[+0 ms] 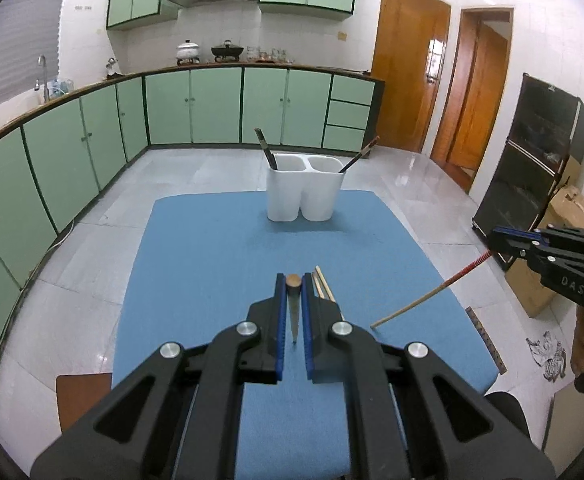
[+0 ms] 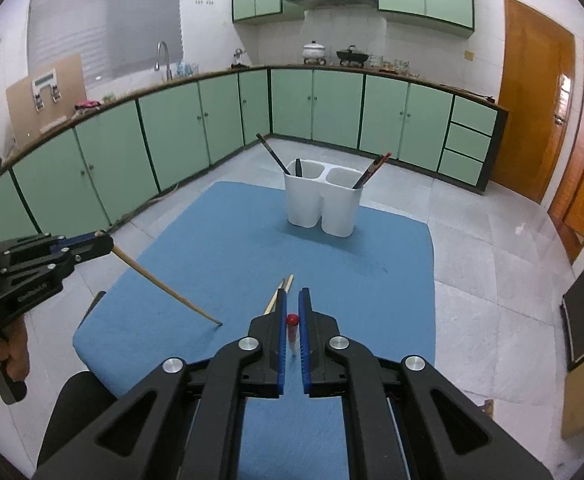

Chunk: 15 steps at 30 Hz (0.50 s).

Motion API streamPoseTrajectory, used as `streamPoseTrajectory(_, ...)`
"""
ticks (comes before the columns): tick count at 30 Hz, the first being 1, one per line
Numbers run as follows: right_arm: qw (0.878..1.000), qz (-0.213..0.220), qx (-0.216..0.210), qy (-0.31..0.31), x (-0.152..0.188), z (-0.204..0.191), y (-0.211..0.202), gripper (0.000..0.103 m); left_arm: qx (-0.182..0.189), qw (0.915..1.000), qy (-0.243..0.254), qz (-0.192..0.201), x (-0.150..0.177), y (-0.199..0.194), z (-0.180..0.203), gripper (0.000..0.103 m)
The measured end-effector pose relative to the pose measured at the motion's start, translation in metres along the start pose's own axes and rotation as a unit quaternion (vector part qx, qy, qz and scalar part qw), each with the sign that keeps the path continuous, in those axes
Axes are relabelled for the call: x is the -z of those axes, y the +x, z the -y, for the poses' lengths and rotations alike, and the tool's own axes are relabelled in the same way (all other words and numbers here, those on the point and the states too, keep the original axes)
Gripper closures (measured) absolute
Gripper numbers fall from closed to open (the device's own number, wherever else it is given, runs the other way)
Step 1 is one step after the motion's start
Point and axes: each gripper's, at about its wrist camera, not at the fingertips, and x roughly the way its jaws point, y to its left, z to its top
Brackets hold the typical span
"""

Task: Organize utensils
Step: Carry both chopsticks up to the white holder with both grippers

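Wooden chopsticks hang clamped in both raised grippers, left gripper (image 1: 293, 292) and right gripper (image 2: 292, 308) (each angled downward) above the blue mat (image 1: 212, 248).

left gripper (image 1: 293, 312): black angular linkage arms, blue ribbed pads inside each finger, silver round pivot screws behind | right gripper (image 2: 292, 320): same black body, blue pads, silver screws | side of housing: faint pale lettering | grip: black handle

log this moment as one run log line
left gripper: shut on plain chopstick | right gripper: shut on red-topped chopstick | both held above blue mat | holder: dark utensils in both compartments
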Motion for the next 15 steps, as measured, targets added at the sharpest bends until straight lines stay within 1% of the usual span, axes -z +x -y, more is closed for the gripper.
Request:
streamPoseTrajectory(5,1.000,-0.026,-0.003,0.002,-0.025,0.009,0.012,0.097,0.009,0.9997,-0.006,-0.022,-0.027,0.016,-0.011,0.097)
streamPoseTrajectory(9,0.999,-0.035,-0.006,0.010,-0.047,0.017,0.015,0.097,0.014,0.9994,-0.006,-0.032,-0.049,0.022,-0.018,0.097)
streamPoseTrajectory(12,0.999,-0.040,-0.002,0.010,-0.064,0.022,0.015,0.097,0.014,0.9993,-0.002,-0.034,-0.061,0.026,-0.019,0.097)
streamPoseTrajectory(15,0.999,-0.041,0.000,0.014,-0.080,0.025,0.017,0.097,0.022,0.9993,-0.008,-0.028,-0.087,0.025,-0.021,0.097)
